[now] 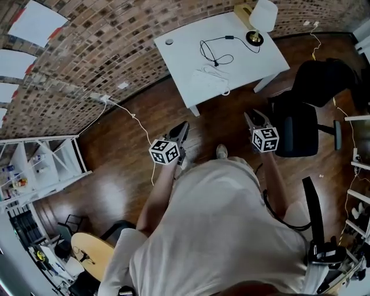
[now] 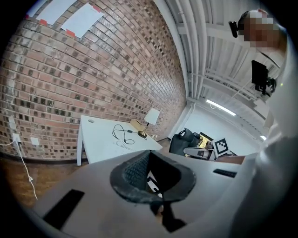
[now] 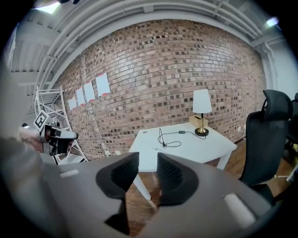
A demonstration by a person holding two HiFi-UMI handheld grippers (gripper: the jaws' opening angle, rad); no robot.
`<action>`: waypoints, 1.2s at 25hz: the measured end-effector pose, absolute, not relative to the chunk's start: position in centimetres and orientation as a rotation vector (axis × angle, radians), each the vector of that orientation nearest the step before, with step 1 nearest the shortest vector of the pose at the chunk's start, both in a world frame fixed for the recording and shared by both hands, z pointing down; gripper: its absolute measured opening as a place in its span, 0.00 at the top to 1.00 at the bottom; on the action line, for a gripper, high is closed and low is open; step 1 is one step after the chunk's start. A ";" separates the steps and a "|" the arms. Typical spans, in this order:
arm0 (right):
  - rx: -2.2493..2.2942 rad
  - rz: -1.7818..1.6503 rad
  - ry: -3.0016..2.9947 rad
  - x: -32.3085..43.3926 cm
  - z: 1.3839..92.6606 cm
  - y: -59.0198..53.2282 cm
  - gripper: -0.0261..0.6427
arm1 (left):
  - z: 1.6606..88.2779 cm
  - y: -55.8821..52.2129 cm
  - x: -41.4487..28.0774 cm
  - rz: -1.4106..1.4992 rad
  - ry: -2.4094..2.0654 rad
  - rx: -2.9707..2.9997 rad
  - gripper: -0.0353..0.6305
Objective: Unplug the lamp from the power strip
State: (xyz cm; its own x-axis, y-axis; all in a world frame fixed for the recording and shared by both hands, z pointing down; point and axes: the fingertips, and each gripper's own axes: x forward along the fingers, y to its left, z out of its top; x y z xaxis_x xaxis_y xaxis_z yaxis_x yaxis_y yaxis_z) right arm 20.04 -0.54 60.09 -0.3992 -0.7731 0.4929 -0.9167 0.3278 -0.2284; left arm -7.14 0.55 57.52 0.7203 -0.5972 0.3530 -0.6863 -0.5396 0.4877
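Observation:
The lamp [image 1: 262, 16] with a white shade and brass base stands at the far right corner of the white table [image 1: 179, 40]. Its black cord [image 1: 217, 51] loops across the tabletop toward a white bundle that looks like the power strip [image 1: 211, 80]. Both grippers hover over the wooden floor, well short of the table. My left gripper [image 1: 184, 130] is shut with nothing in it [image 2: 148, 165]. My right gripper [image 1: 252, 117] is open, with a gap between the pads and nothing in it [image 3: 148, 169]. The lamp [image 3: 201, 103] and cord [image 3: 168, 139] lie ahead of the right jaws.
A black office chair [image 1: 300, 115] stands right of the right gripper, close to the table's right leg. A white shelf unit [image 1: 34, 165] lines the brick wall at the left. A white cable [image 1: 136, 118] runs from a wall outlet across the floor.

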 end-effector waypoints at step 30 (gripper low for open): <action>1.419 0.487 -2.279 -7.8 58.4 3.3 0.82 | 59.5 6.7 -34.3 0.117 -0.956 2.280 0.94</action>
State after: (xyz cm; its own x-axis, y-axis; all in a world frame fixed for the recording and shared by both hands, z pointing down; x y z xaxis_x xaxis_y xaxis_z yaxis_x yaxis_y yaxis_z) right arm -7.81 3.27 58.44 -0.3978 -0.7603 0.5135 -0.9038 0.4209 -0.0770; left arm -34.26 6.71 59.46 0.7296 -0.6061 0.3168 -0.6647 -0.5194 0.5370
